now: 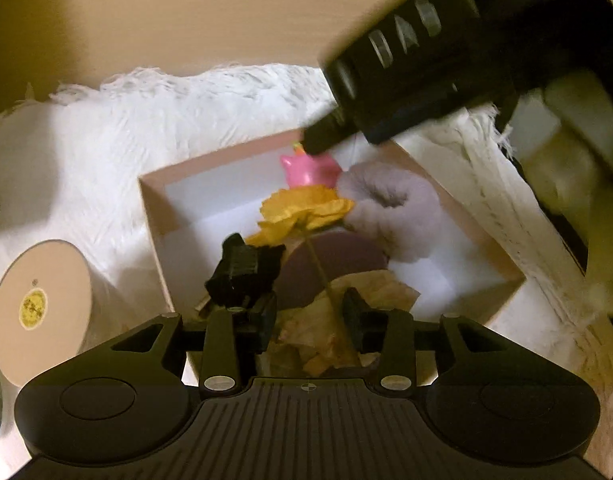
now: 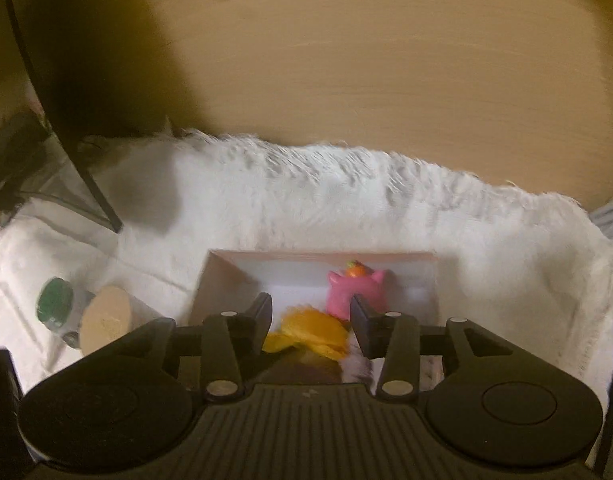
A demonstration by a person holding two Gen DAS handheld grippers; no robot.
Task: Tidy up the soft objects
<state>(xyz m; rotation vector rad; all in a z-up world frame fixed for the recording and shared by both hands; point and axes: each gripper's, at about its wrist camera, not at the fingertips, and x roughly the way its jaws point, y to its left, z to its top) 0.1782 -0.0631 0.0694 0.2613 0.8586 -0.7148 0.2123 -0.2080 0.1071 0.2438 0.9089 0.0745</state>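
Note:
An open pink box (image 1: pixel 154 216) with a white inside sits on a white fluffy cloth (image 1: pixel 146 120). In it lie a pink squishy toy (image 1: pixel 306 172), a yellow fabric flower (image 1: pixel 306 208) with a thin stem, a grey fluffy ring (image 1: pixel 390 208), a dark purple round pad (image 1: pixel 334 260) and crumpled tan material (image 1: pixel 370 292). My left gripper (image 1: pixel 310 316) is open above the box's near end, the stem between its fingers. My right gripper (image 2: pixel 310 316) is open over the flower (image 2: pixel 310 332) and pink toy (image 2: pixel 354 292). It also shows in the left wrist view (image 1: pixel 318 144), above the pink toy.
A beige round lid (image 1: pixel 38 308) lies on the cloth left of the box, also in the right wrist view (image 2: pixel 104 324) beside a green-topped item (image 2: pixel 54 302). A dark frame (image 2: pixel 58 120) stands at far left. The wooden table (image 2: pixel 386 60) lies beyond the cloth.

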